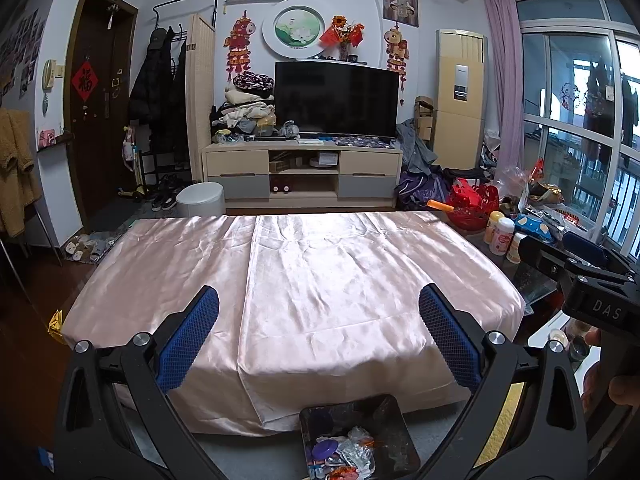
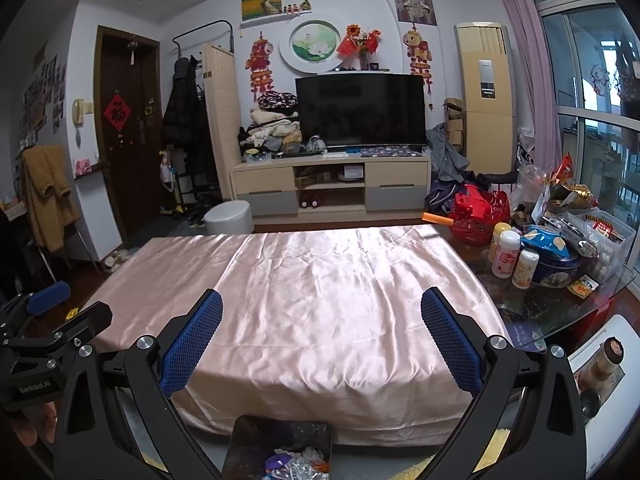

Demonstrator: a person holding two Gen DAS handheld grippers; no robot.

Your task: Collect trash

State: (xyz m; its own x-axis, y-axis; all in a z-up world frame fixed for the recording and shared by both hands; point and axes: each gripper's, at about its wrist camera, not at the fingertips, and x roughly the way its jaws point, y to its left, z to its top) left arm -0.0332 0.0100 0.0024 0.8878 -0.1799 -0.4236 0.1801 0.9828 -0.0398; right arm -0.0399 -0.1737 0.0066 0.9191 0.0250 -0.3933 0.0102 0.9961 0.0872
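Observation:
A dark bin [image 1: 384, 412] stands on the floor in front of the table and holds crumpled wrappers and a purple lid [image 1: 344, 454]. It also shows in the right wrist view [image 2: 256, 436]. The table carries a pink satin cloth [image 1: 320, 280], bare on top in both views [image 2: 320, 288]. My left gripper [image 1: 319, 312] is open and empty above the table's near edge. My right gripper [image 2: 321, 312] is open and empty too, and shows at the right edge of the left wrist view [image 1: 580, 280]. The left gripper shows at the left of the right wrist view [image 2: 52, 320].
To the right, a glass table end [image 2: 560, 308] holds bottles [image 2: 506, 254], a blue tin [image 2: 556, 268], a red basket [image 2: 476, 212] and snack bags. A TV stand [image 1: 302, 172], a white stool [image 1: 200, 200] and a door [image 1: 100, 96] lie beyond.

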